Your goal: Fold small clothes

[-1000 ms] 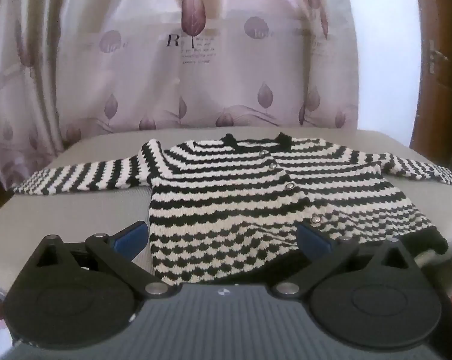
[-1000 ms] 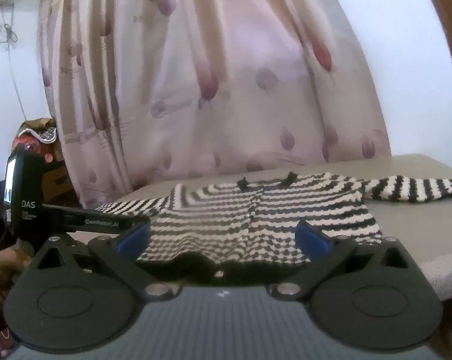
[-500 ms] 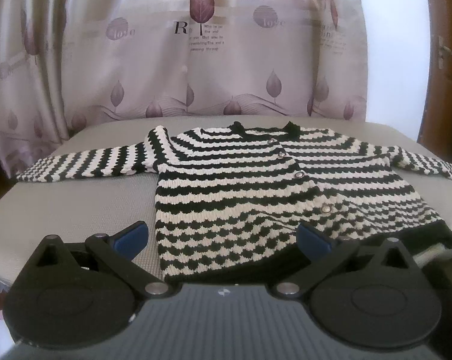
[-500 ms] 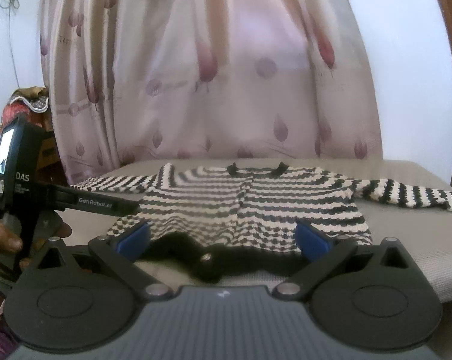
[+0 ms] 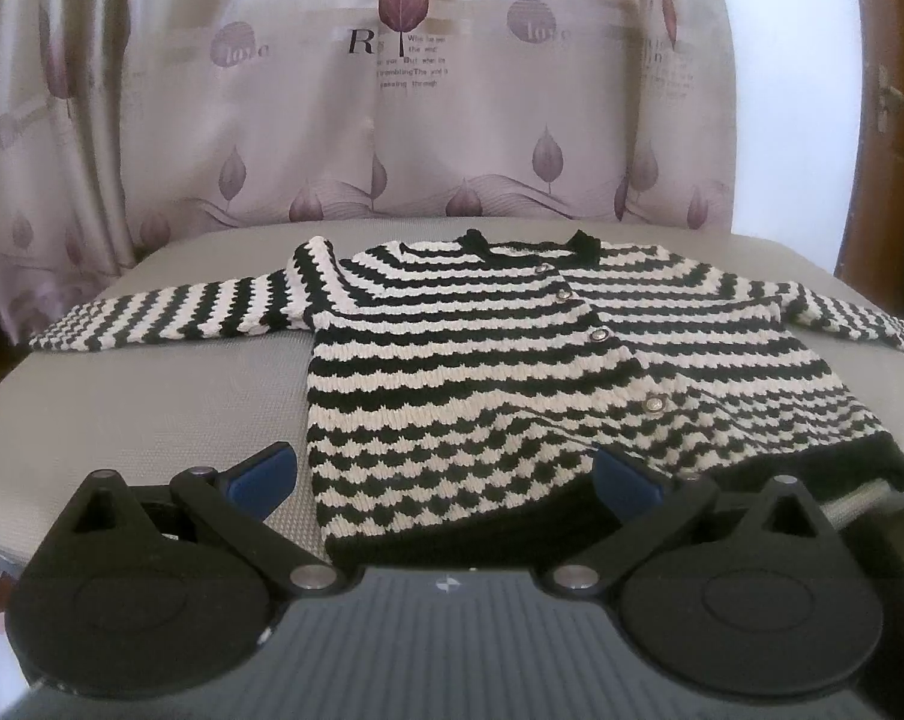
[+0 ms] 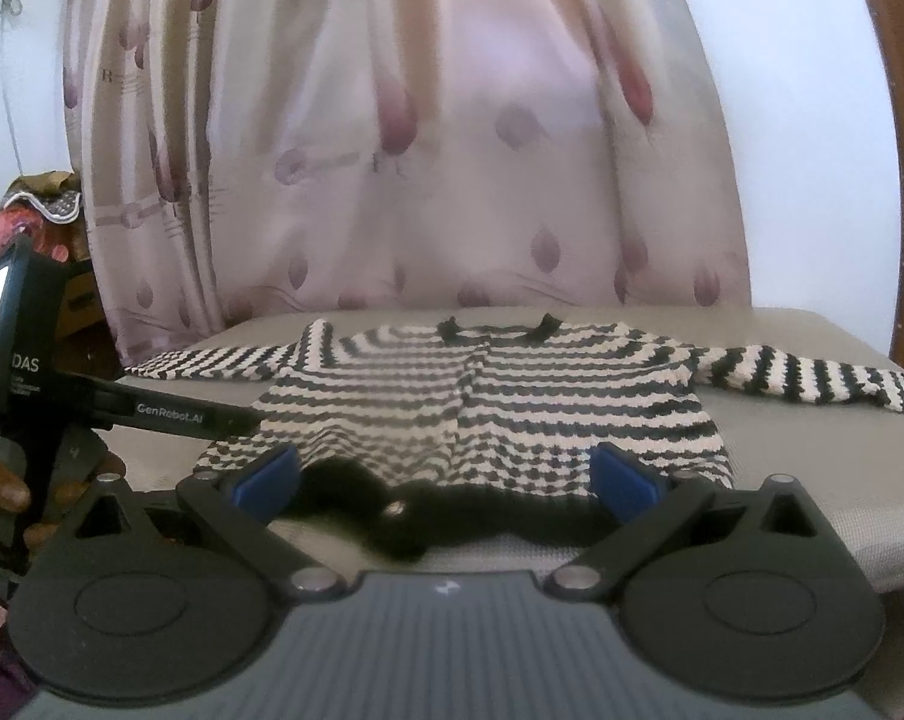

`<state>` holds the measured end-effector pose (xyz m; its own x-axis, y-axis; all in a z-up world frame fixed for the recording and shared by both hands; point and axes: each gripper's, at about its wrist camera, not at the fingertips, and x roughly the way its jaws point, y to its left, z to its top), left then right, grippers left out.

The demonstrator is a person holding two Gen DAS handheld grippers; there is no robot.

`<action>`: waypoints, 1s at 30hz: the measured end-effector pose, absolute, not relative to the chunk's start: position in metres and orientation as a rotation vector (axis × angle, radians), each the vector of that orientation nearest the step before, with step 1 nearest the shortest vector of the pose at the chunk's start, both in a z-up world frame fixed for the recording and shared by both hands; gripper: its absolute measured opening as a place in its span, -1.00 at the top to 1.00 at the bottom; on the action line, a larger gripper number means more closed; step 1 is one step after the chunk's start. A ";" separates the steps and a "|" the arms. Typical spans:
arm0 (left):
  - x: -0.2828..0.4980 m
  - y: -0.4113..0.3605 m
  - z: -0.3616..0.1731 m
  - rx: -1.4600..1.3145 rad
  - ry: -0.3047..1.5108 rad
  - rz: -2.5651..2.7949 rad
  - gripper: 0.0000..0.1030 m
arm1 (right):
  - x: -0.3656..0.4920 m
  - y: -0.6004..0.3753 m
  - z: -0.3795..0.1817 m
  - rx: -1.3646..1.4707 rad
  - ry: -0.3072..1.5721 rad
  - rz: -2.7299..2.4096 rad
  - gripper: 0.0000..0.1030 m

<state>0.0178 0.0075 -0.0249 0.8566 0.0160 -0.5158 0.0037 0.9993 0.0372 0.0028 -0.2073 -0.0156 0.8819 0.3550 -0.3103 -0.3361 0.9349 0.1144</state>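
A small black-and-cream striped knit cardigan (image 5: 511,360) lies flat on a grey table (image 5: 140,408), buttoned, both sleeves spread sideways. My left gripper (image 5: 446,474) is open and empty just above the cardigan's hem. In the right wrist view the cardigan (image 6: 487,402) lies ahead. My right gripper (image 6: 446,474) is open and empty near the black hem, which is bunched at the front edge. The left gripper's body (image 6: 38,384) shows at the left there, held in a hand.
A pale curtain with purple leaves (image 5: 428,96) hangs right behind the table. A brown wooden door (image 5: 895,120) stands at the far right. Cluttered items (image 6: 38,210) sit at the left beyond the table edge.
Both grippers have risen and tilted slightly, so the cardigan sits lower and further in each view. The cardigan itself has not moved. Both stay open.
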 end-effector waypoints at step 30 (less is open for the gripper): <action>0.020 0.024 -0.041 -0.011 0.569 0.008 -1.00 | 0.052 -0.233 -0.038 0.016 0.543 0.073 -1.00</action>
<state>0.0200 0.0236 -0.0406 0.8422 0.0048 -0.5391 -0.0111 0.9999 -0.0083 0.0519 -0.2331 -0.0378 0.8534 0.0740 -0.5160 -0.0655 0.9972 0.0347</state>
